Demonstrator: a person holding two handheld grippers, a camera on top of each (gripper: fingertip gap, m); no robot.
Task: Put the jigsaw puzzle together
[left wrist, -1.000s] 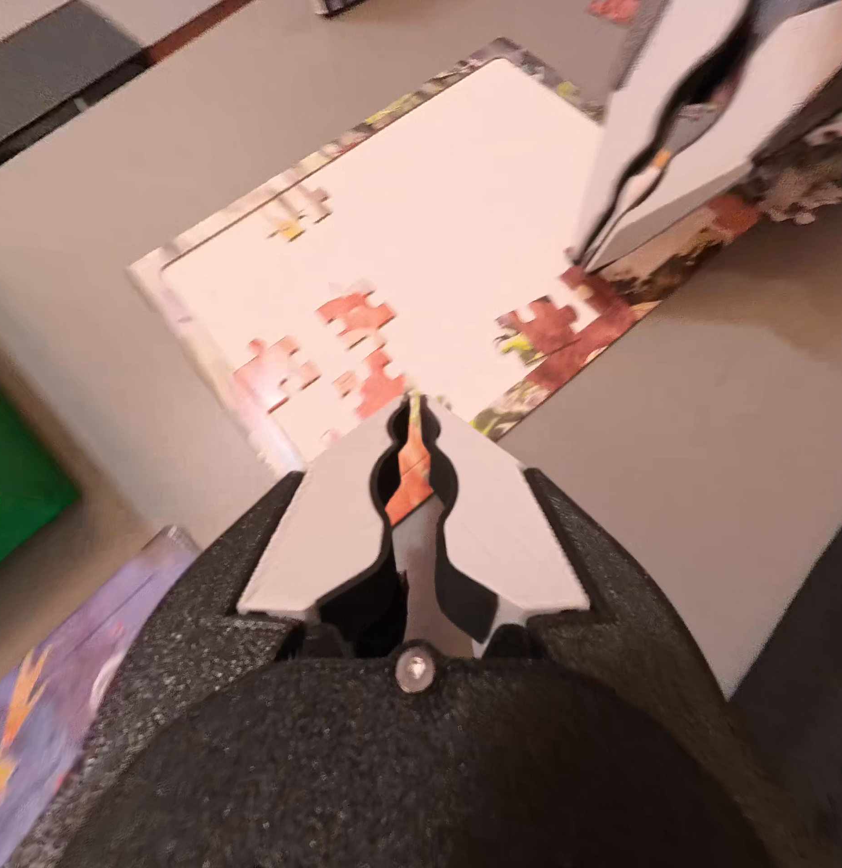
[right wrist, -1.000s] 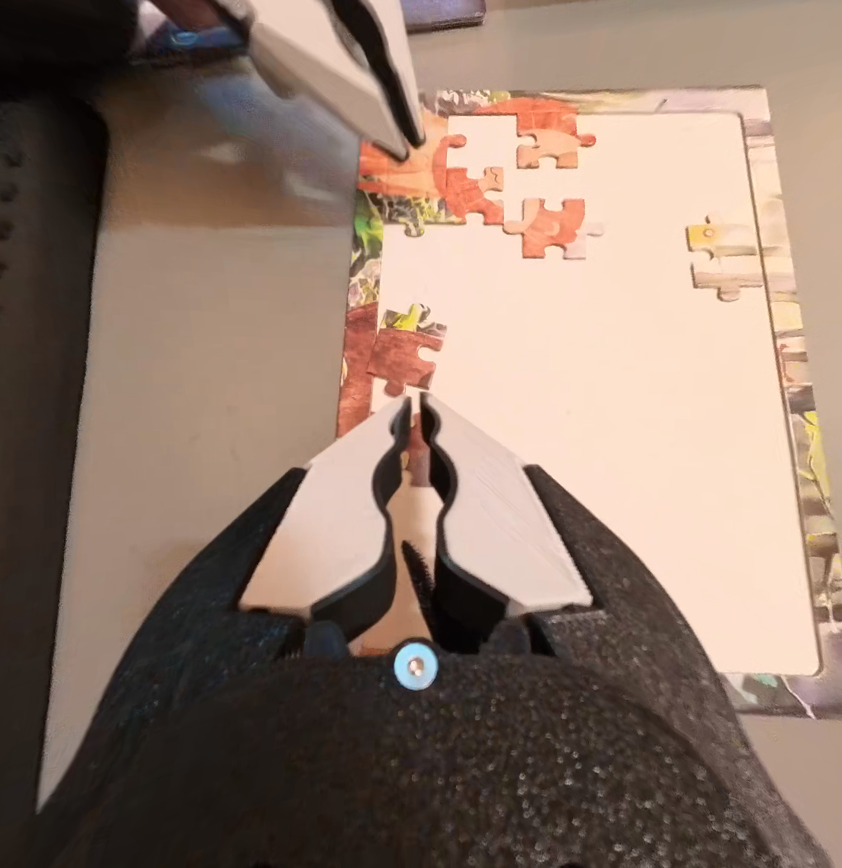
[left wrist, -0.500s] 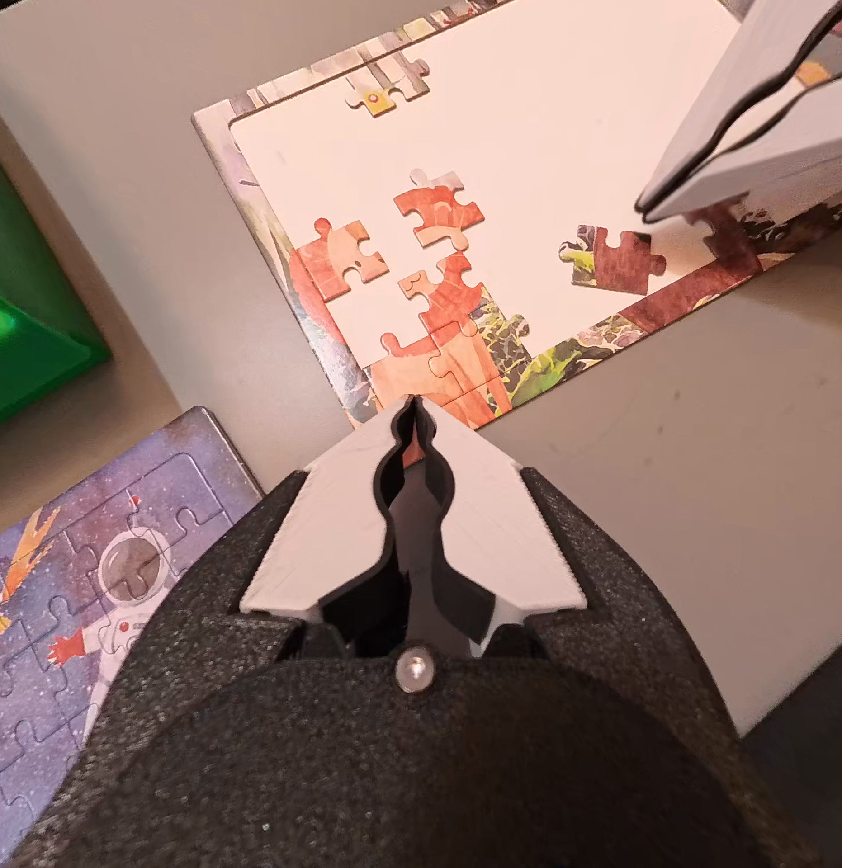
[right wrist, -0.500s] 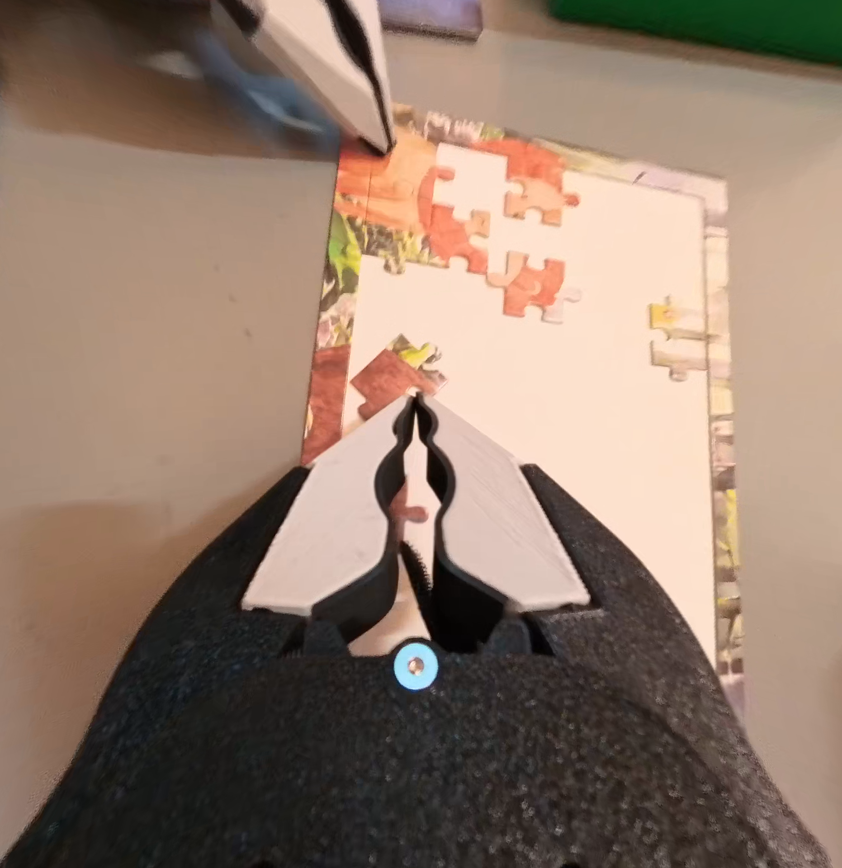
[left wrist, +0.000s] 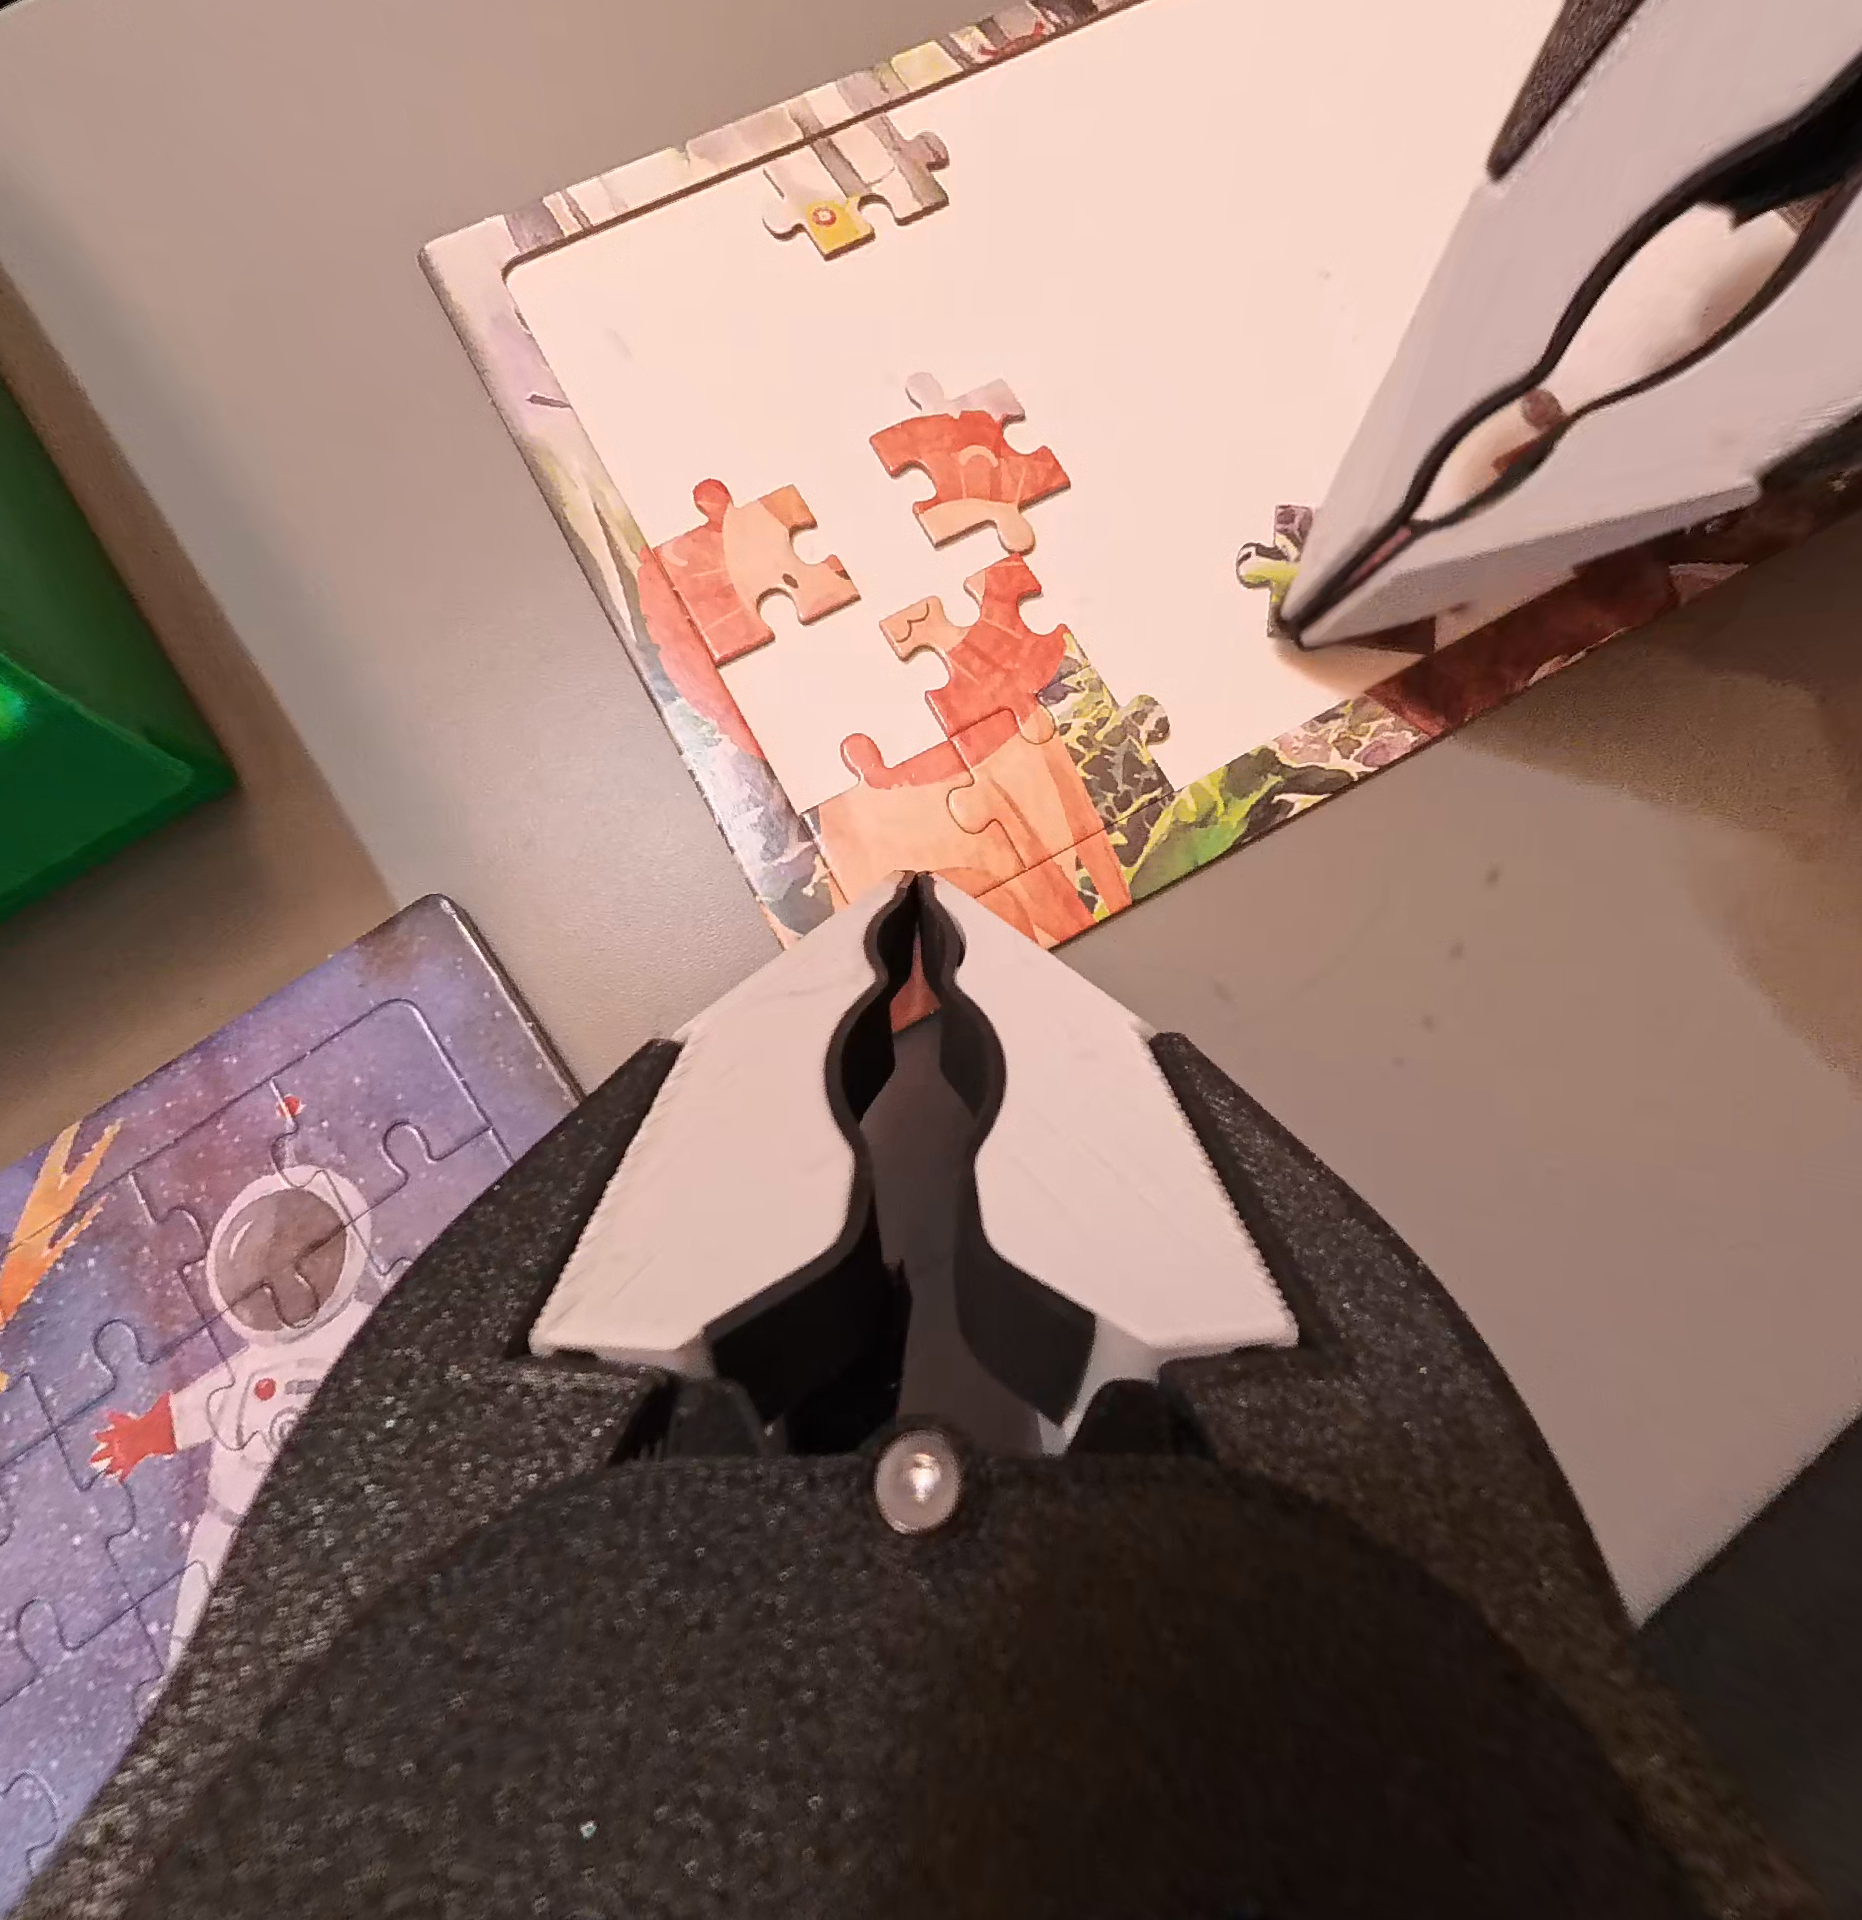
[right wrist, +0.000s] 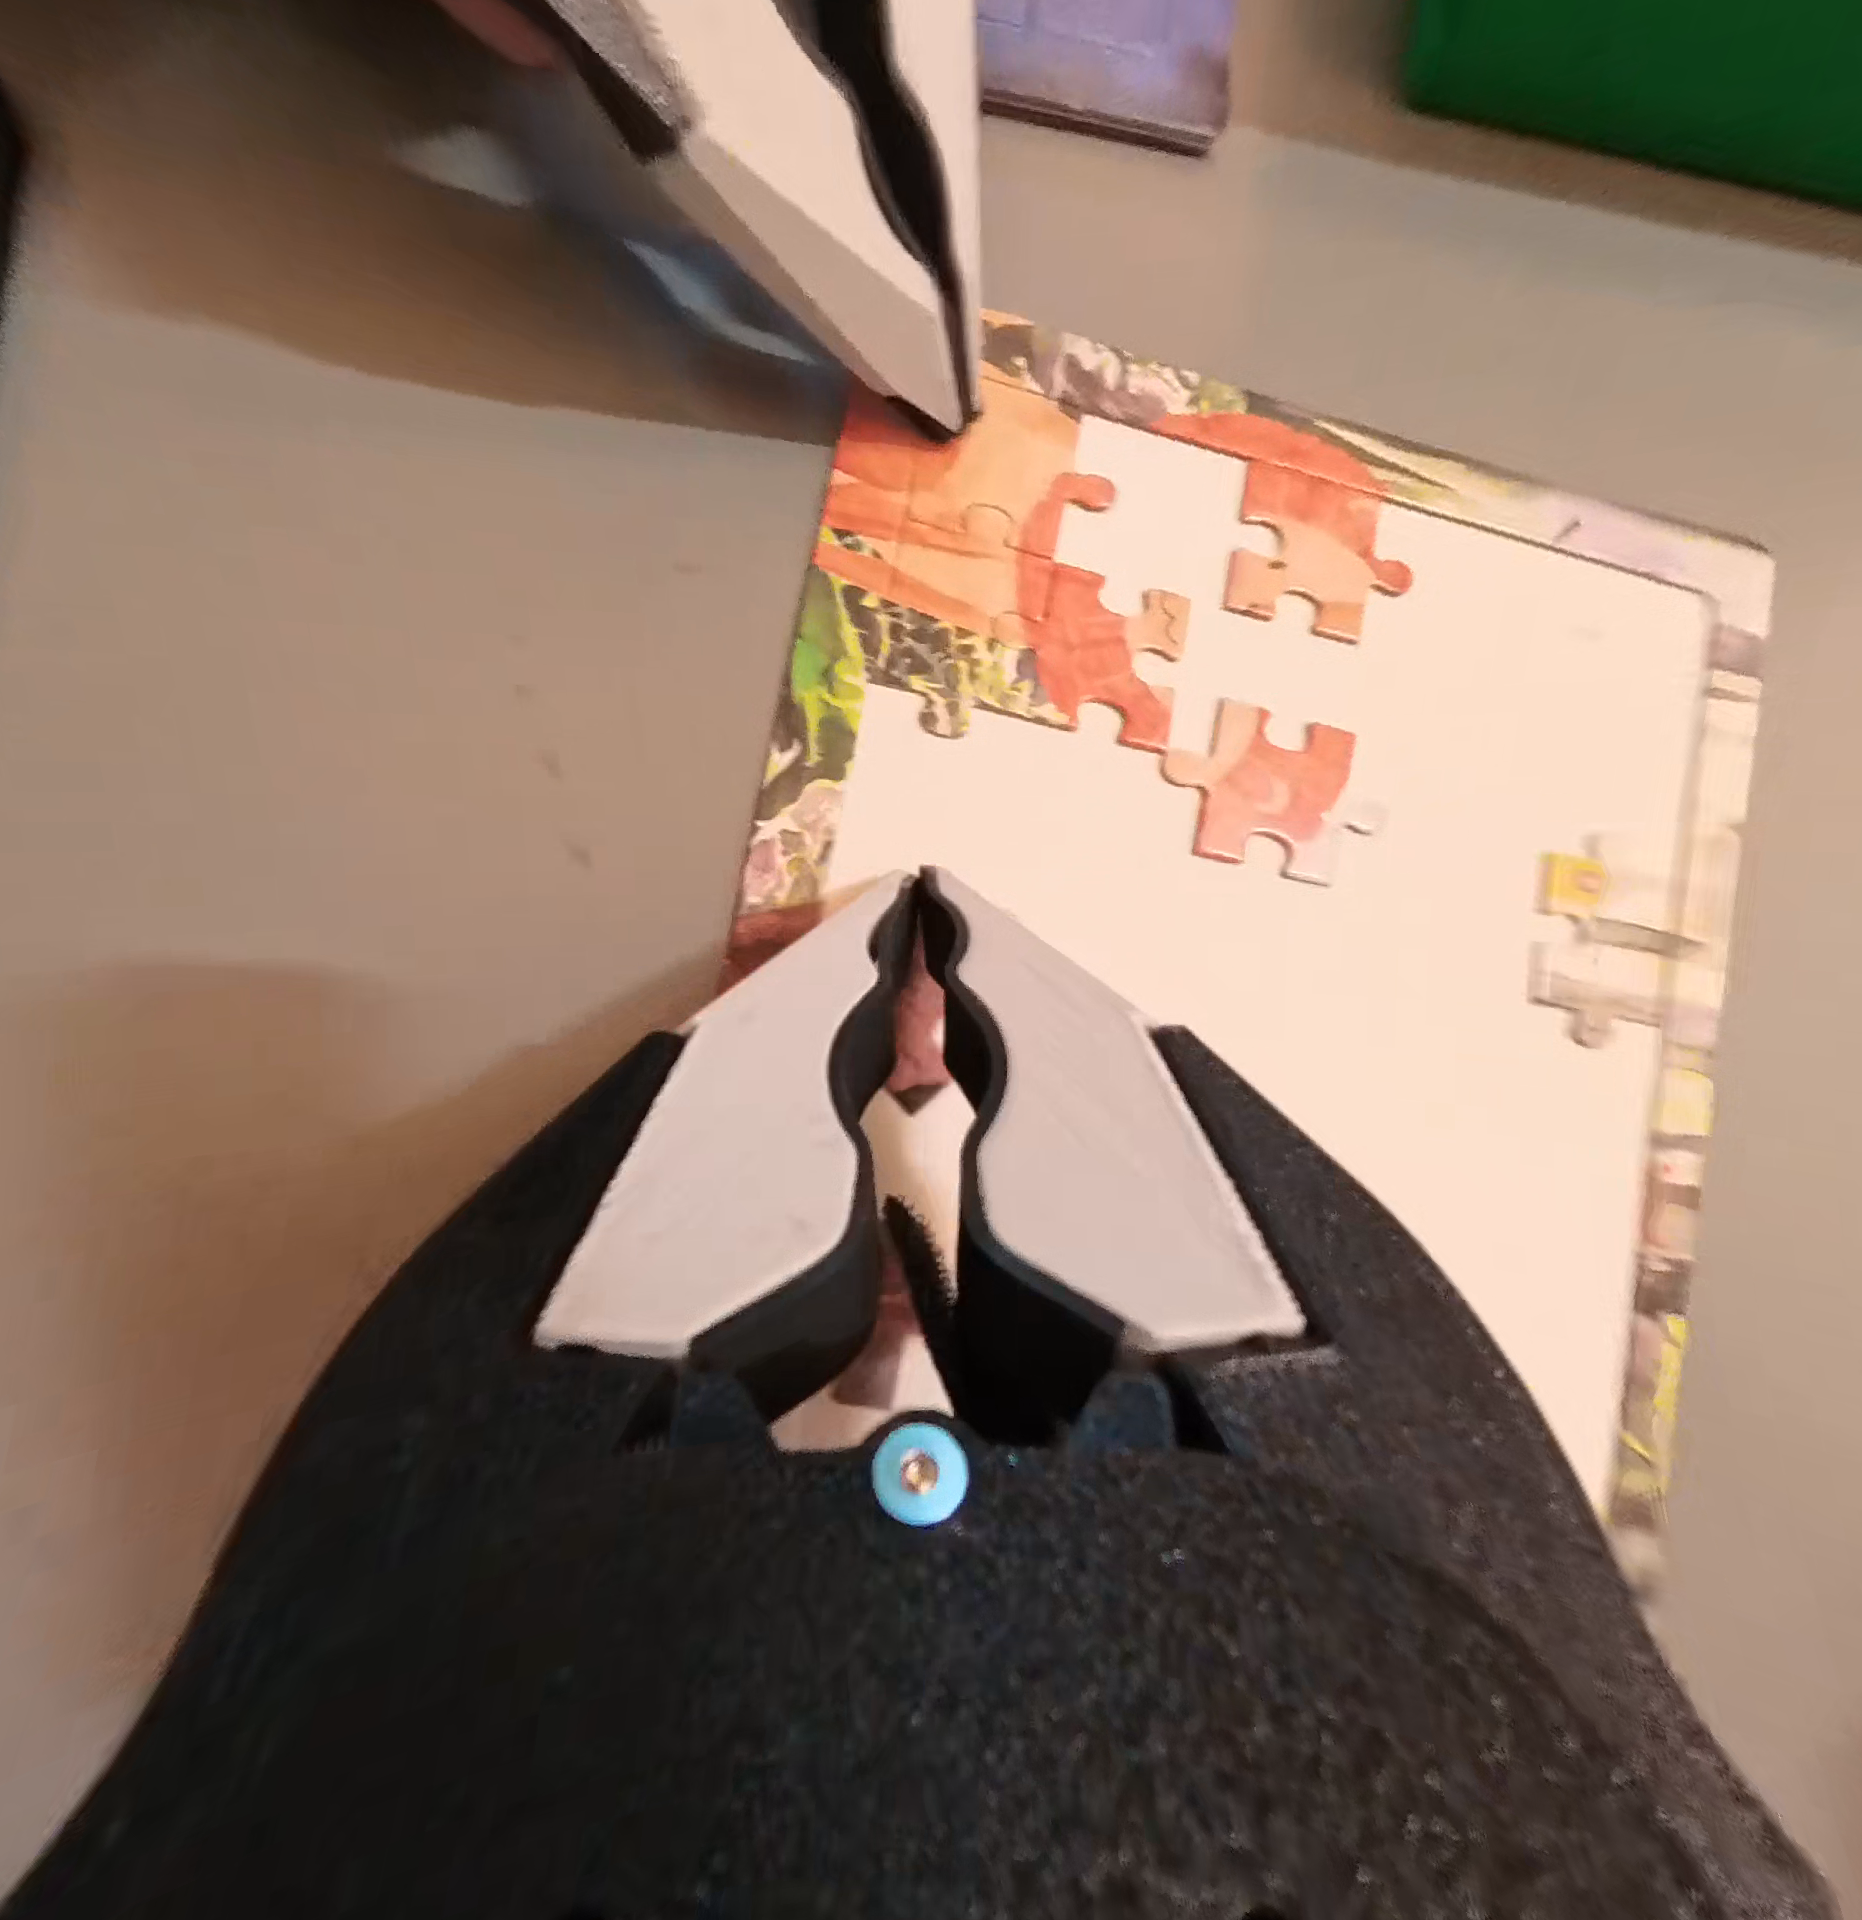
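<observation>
Right hand-held gripper [right wrist: 922, 878] lower, seemingly onto puzzle tray [right wrist: 1374, 1091].

Plain beige tabletop [left wrist: 1374, 1143], warm light, dark floor beyond edge

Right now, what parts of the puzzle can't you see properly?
- Left wrist view: the right gripper covers most of the dark piece at the puzzle tray's near edge; its shape is unclear.
- Left wrist view: the frame cuts off the tray's far end.
- Right wrist view: blur smears the yellow-marked piece.
- Both views: whether the shut jaws hold anything cannot be told.
- The astronaut puzzle is partly behind the left gripper.
</observation>
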